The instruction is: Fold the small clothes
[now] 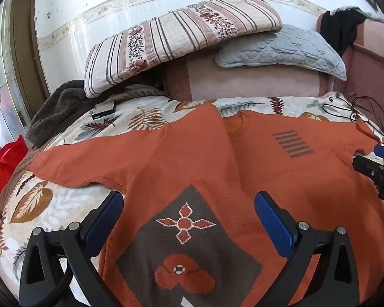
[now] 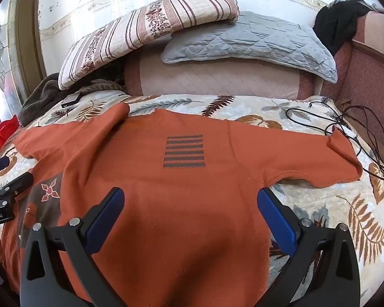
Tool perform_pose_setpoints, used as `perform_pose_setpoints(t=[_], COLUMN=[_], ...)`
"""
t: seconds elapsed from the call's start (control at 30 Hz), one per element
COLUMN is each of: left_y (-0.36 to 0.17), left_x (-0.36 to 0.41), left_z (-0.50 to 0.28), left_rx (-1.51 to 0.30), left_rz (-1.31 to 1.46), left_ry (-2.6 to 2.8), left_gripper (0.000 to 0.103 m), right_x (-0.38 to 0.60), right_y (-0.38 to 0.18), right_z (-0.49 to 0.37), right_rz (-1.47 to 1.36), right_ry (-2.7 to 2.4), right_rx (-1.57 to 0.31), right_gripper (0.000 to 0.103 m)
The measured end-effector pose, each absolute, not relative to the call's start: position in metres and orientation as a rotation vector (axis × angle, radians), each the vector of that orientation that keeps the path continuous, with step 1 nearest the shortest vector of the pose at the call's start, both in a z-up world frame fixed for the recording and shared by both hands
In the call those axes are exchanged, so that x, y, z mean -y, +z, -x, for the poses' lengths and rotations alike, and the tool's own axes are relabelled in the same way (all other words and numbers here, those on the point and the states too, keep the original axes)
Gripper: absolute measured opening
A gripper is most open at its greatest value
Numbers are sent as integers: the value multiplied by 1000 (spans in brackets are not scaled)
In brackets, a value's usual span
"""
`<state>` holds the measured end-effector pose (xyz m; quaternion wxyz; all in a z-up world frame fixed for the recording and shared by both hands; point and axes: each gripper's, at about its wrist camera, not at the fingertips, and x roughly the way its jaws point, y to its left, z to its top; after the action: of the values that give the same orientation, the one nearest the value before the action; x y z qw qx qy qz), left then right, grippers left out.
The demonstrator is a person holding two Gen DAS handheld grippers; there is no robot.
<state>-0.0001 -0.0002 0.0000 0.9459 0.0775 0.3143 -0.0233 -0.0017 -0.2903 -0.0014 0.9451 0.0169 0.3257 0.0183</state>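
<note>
Left claw (image 1: 189,220): released, empty, tilted down over orange sweater (image 1: 243,168) | Right claw (image 2: 190,217): released, empty, likewise | bed (image 2: 320,204)

Ahead lie a striped pillow (image 2: 146,23), a grey pillow (image 2: 253,41), cables (image 2: 345,125) right, a red cloth (image 1: 5,163) left.

You are looking at a sweater (image 2: 181,204) lying flat on the bedspread (image 2: 332,204), filling the middle of both frames. Behind it, in the upper middle, two pillows (image 2: 248,38) are resting on a bolster (image 2: 217,76). Cables (image 2: 345,122) are trailing at the right edge, a fleece blanket (image 1: 56,107) is sitting at the upper left, and your grippers (image 1: 189,220) (image 2: 192,220) are hovering over the sweater's lower part
</note>
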Motion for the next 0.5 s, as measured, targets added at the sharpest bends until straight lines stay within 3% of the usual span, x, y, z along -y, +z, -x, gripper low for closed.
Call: perform_pose_setpoints(t=[0.5], left_y=[-1], left_x=[-1], left_z=[1], left_rx=[-654], left_rz=[-128], left_ry=[-59], left_gripper=[102], right_x=[291], right_y=[-4], right_z=[0], right_rz=[-34], right_ry=[31], right_rx=[-688], right_gripper=[103])
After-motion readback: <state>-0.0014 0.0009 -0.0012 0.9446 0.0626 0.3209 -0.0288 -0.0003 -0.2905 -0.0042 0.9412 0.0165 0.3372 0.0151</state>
